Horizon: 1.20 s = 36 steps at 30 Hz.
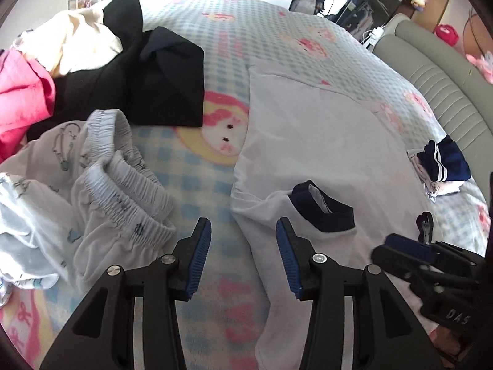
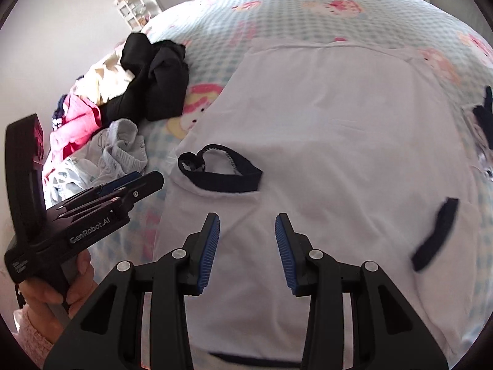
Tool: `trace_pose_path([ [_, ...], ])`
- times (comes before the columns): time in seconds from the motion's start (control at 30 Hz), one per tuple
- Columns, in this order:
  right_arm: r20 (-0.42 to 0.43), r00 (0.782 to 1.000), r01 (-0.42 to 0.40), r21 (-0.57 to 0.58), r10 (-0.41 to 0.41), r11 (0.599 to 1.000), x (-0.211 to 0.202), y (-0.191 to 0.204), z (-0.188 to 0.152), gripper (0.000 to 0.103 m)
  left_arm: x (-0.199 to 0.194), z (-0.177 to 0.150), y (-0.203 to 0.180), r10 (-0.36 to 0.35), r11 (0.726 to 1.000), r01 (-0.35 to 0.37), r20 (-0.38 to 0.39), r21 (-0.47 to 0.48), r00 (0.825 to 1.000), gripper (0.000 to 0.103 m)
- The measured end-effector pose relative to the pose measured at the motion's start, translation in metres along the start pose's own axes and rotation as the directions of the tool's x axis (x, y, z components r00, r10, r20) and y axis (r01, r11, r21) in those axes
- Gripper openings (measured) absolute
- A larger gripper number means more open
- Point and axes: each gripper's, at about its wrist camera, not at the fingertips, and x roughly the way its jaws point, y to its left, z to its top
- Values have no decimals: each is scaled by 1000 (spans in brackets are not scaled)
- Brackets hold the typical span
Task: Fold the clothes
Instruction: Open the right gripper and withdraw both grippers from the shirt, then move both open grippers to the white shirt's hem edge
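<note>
Right wrist view: a white T-shirt (image 2: pixel 323 129) with navy collar (image 2: pixel 222 174) lies flat on a checked cartoon blanket (image 2: pixel 277 3), its near hem cut off by the right gripper (image 2: pixel 247 246), whose fingers stand wide apart, empty. The left gripper (image 1: pixel 243 256) hovers equally spread, holding nothing, beside patterned shorts (image 1: pixel 123 191). Folded clothes (image 1: pixel 440 169) are hard to make out.

Both wrist views look down close over bed (image 1: pixel 215 166), sharing white shirt (image 2: pixel 339 141)
</note>
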Motion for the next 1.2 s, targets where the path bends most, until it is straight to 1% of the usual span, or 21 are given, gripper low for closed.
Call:
trace_pose_path([
  [0.03, -17, 1000, -18, 0, 18, 1000, 8, 1, 2, 38, 5, 1, -1, -13, 1000, 13, -12, 9, 1000, 46],
  [0.1, -51, 997, -56, 5, 56, 998, 23, 3, 6, 38, 13, 5, -5, -7, 1000, 7, -10, 18, 1000, 46],
  [0.2, -70, 998, 8, 18, -7, 1000, 38, -5, 5, 38, 26, 12, -10, 3, 1000, -3, -7, 30, 1000, 46],
  [0.23, -80, 997, 19, 31, -17, 999, 43, -9, 3, 38, 30, 14, -12, 7, 999, -6, -6, 34, 1000, 46],
  [0.3, -85, 996, -7, 63, 12, 998, 44, -16, -2, 38, 38, 18, -16, 13, 999, -13, -3, 42, 1000, 46],
  [0.37, -86, 996, -27, 82, 34, 996, 42, -22, -6, 38, 43, 28, -11, 28, 999, -28, 2, 21, 1000, 46],
  [0.43, -72, 997, -29, 85, 35, 996, 32, -26, -7, 38, 36, 32, -9, -17, 1000, 17, 22, 6, 1000, 46],
  [0.47, -56, 998, -27, 90, 33, 996, 26, -29, -7, 38, 29, 30, -8, -67, 998, 67, 38, -5, 997, 49],
  [0.5, -29, 999, -23, 95, 26, 995, 19, -30, -7, 38, 22, 26, -8, -100, 995, 101, 50, -10, 994, 52],
  [0.53, 0, 1000, -19, 100, 19, 995, 11, -32, -6, 38, 16, 20, -9, -113, 994, 113, 56, -1, 992, 53],
  [0.6, 35, 999, -31, 105, 27, 994, 5, -34, -2, 38, 15, 9, -13, -87, 996, 86, 45, 26, 995, 53],
  [0.67, 5, 999, -34, 86, 34, 996, 14, -30, 4, 38, 22, 1, -16, -49, 998, 48, 15, 42, 999, 53],
  [0.73, -32, 999, 9, 62, -7, 998, 19, -23, 3, 38, 35, -3, -17, 14, 999, -12, -44, 36, 999, 53],
  [0.77, -51, 998, 32, 50, -29, 998, 21, -19, 2, 38, 35, -7, -17, 37, 999, -35, -51, 35, 998, 53],
  [0.8, -69, 996, 54, 36, -52, 998, 23, -15, 2, 38, 27, -12, -16, 4, 1000, -4, -38, 8, 999, 53],
  [0.87, -41, 999, 0, 52, 3, 999, 5, -12, -15, 38, 11, -22, -11, -74, 996, 73, -11, -55, 997, 53],
  [0.9, -41, 999, -11, 61, 13, 998, -1, -12, -25, 38, 5, -28, -8, -94, 992, 94, -5, -81, 996, 53],
  [0.97, -54, 999, 6, 64, -3, 998, -8, -11, -44, 38, 1, -40, -9, -83, 993, 80, -28, -88, 996, 53],
  [1.03, -74, 997, 27, 69, -22, 997, -11, -16, -69, 38, 3, -52, -15, -49, 997, 45, -74, -62, 996, 53],
  [1.13, -93, 996, 26, 105, -17, 994, -17, -26, -104, 38, -2, -73, -19, -59, 997, 51, -145, -55, 988, 53],
  [1.2, -85, 996, 23, 123, -12, 992, -25, -29, -121, 38, -11, -85, -16, -47, 998, 41, -150, -44, 988, 53],
])
